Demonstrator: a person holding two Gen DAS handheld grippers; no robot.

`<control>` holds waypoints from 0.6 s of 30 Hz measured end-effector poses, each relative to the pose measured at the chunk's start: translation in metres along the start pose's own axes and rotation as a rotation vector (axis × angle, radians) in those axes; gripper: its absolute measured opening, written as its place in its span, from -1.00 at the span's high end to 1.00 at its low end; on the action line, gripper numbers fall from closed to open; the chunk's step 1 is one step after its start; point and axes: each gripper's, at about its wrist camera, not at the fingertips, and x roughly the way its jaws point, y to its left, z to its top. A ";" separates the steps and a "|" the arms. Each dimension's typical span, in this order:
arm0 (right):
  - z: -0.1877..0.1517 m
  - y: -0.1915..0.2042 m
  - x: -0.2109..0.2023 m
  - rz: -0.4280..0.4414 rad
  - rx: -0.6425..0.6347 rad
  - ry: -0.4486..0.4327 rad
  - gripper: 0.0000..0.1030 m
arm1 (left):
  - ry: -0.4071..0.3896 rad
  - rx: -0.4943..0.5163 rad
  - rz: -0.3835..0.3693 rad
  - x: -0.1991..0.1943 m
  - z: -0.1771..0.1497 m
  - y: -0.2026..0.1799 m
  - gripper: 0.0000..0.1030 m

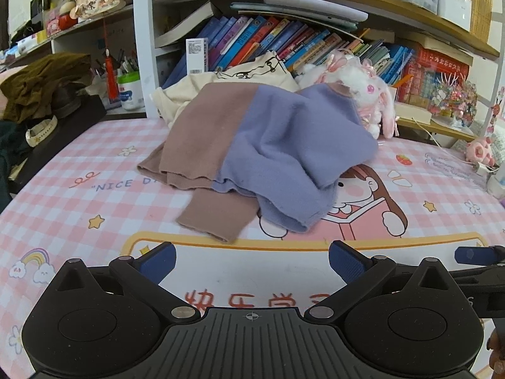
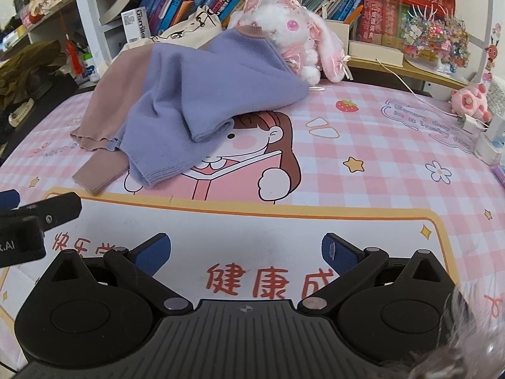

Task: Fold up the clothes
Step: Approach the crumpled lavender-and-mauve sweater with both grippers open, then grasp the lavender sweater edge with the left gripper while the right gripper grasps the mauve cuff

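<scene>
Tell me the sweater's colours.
Half dusty pink-brown, half lavender-blue sweater; clearest in the left wrist view.

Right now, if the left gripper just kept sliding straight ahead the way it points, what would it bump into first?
Probably the two-tone sweater: the open left gripper points across bare desk mat at its brown cuff, though depth is hard to judge.

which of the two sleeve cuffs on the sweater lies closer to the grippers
The brown sleeve cuff, lying flat at the sweater's left; the purple sleeve cuff beside it ends slightly farther back.
</scene>
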 end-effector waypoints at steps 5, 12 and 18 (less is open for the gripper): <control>0.001 -0.011 0.003 0.044 -0.009 0.007 -1.00 | 0.006 -0.018 0.052 -0.002 -0.003 -0.010 -1.00; 0.013 -0.028 0.004 0.072 0.022 -0.025 -1.00 | -0.006 -0.060 0.083 -0.002 -0.001 -0.015 -1.00; 0.020 -0.036 0.011 0.087 0.009 -0.026 -1.00 | -0.041 -0.007 0.098 0.004 0.010 -0.030 -1.00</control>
